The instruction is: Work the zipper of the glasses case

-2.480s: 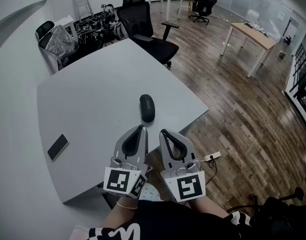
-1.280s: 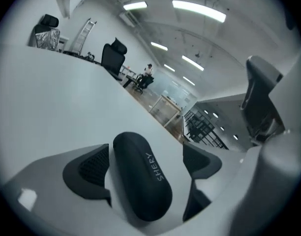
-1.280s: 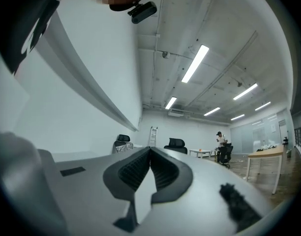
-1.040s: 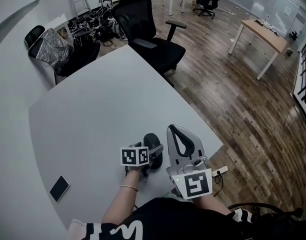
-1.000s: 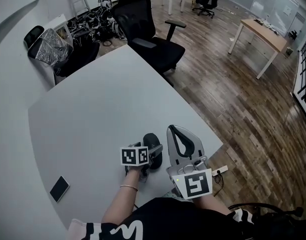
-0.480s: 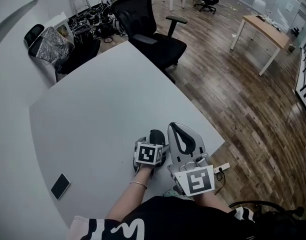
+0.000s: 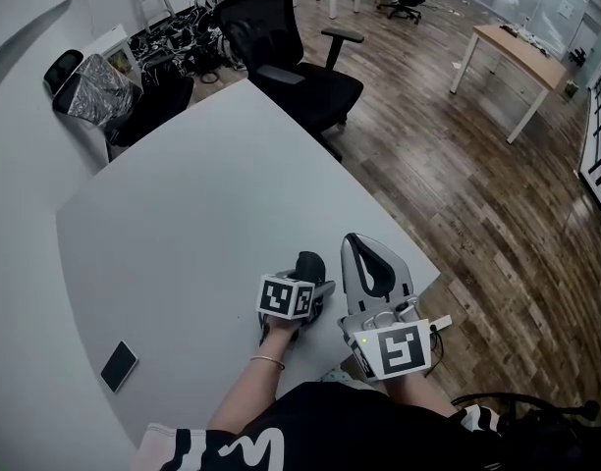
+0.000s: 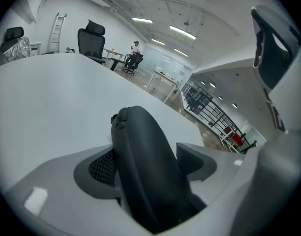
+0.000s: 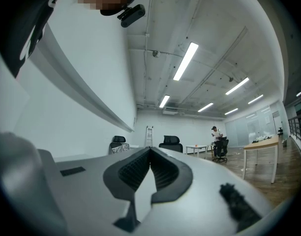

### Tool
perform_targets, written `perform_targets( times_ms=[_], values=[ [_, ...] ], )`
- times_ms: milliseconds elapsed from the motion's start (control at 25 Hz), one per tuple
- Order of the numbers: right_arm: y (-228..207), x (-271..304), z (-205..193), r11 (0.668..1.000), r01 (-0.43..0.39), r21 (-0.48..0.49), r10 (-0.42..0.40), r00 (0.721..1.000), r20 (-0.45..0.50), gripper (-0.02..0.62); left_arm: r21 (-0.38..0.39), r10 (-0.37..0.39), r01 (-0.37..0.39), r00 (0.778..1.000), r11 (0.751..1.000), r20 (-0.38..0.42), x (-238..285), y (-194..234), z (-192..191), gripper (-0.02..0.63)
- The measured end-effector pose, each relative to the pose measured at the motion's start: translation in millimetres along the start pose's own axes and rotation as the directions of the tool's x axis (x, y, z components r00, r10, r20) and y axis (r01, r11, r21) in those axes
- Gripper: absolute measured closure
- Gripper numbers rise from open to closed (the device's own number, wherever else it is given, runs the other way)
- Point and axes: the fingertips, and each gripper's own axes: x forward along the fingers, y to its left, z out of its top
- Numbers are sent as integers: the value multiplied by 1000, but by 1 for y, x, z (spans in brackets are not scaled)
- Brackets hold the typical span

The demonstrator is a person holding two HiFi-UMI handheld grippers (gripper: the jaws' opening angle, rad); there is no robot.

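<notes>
In the head view, the glasses case [image 7: 308,261] lies near the worktop's [image 7: 183,214] near edge, toward its right corner, under my left gripper [image 7: 306,275]. In the left gripper view, my fingers [image 8: 104,166] have just been closing and now grasp the case's sides. I should keep that hold steady and clear of what looks like the zipper pull [image 8: 117,119] at the far end. In the right gripper view, my right gripper [image 9: 150,151] is clenched on nothing, so it must open before it pinches that pull.

Bright, even indoor light is supplied by ceiling strip lights [image 9: 186,61], which are blown out to white in both gripper views. Only soft, faint shadows are cast on the pale table [image 7: 183,214]; a mild sheen is noted on the wooden floor [image 7: 477,184]. Strong fisheye bending is recorded, with black vignetted corners in the gripper views. The close glasses case [image 8: 140,166] is rendered soft.
</notes>
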Motion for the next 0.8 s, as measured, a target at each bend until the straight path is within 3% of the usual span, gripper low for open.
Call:
perform_targets(
  times_ms=[80, 160, 200, 280, 360, 400, 480, 640, 720, 800],
  values=[
    [1, 0, 1, 1000, -3, -10, 3, 1000, 9, 588, 53, -7, 5, 999, 999, 37, -11, 0, 9, 239],
    [2, 0, 4, 999, -15, -38, 15, 1000, 22, 588, 124, -41, 19, 984, 992, 174, -35, -8, 39, 241],
    [2, -1, 6, 998, -19, -63, 20, 999, 26, 588, 155, -71, 29, 960, 988, 272, -52, -16, 59, 242],
    [-1, -3, 9, 992, -13, -125, 16, 1000, 22, 588, 203, -141, 52, 881, 978, 452, -87, -36, 94, 242],
    [-5, -5, 14, 985, -1, -170, 6, 1000, 29, 588, 257, -200, 62, 807, 964, 555, -116, -57, 114, 242],
    [-6, -5, 18, 983, 4, -186, 3, 999, 37, 588, 288, -224, 59, 782, 956, 582, -125, -66, 119, 242],
    [-7, -5, 26, 977, 5, -214, 7, 998, 54, 588, 343, -260, 52, 760, 938, 596, -137, -78, 125, 241],
    [0, -2, 35, 961, -43, -272, 64, 995, 70, 588, 463, -344, 63, 757, 884, 555, -163, -104, 138, 236],
    [7, -2, 39, 943, -75, -324, 105, 992, 75, 588, 553, -432, 94, 735, 828, 522, -194, -133, 146, 236],
    [12, -2, 46, 922, -96, -376, 137, 987, 85, 588, 658, -507, 96, 723, 747, 469, -226, -160, 152, 236]
  ],
)
